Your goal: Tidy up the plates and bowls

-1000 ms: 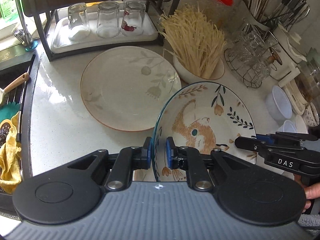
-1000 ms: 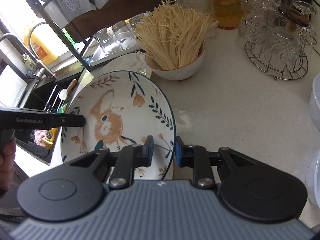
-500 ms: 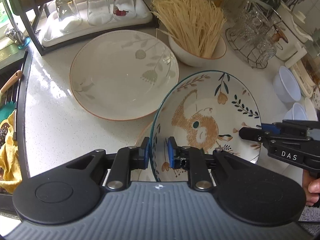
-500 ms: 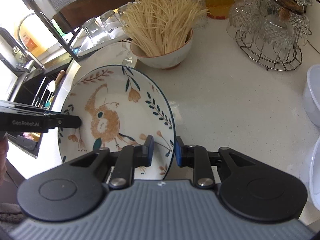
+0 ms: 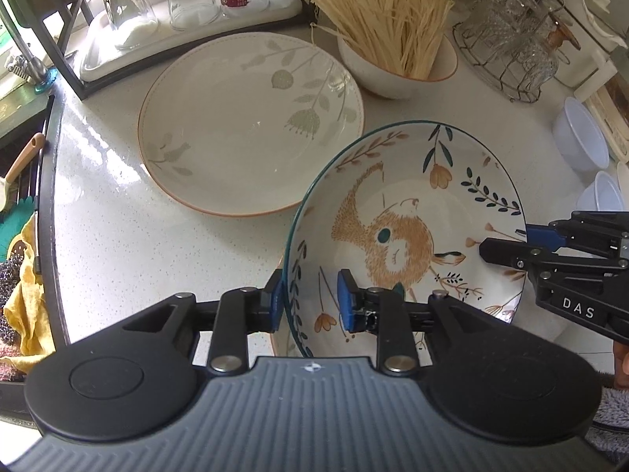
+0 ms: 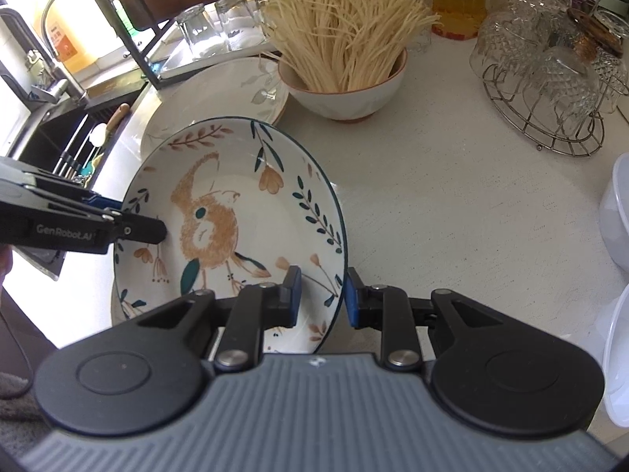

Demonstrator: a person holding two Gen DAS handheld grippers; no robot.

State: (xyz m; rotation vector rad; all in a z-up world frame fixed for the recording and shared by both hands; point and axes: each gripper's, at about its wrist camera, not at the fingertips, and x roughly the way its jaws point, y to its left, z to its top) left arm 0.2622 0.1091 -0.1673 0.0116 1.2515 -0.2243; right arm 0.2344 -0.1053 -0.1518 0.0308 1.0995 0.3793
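A deep plate painted with an orange bird (image 5: 397,204) (image 6: 236,212) is held tilted just above the counter, over another plate whose orange edge (image 5: 275,340) peeks out below. My left gripper (image 5: 310,305) (image 6: 129,216) straddles the bird plate's left rim. Its jaws are opening, and the inner pad (image 5: 346,306) stands clear of the rim. My right gripper (image 6: 322,297) (image 5: 507,244) is shut on the opposite rim. A large cream plate with a leaf pattern (image 5: 251,126) (image 6: 220,90) lies flat beyond.
A bowl of pale thin strands (image 5: 393,74) (image 6: 342,98) stands behind the plates. A tray of upturned glasses (image 5: 188,11) sits at the back, a wire rack of glassware (image 6: 550,86) at the right. The sink (image 5: 23,204) is left, with white tubs (image 5: 582,141) far right.
The left gripper's jaws have spread apart around the bird plate's rim. Both grippers and the plate have sunk closer to the counter. The right gripper's grip looks the same.
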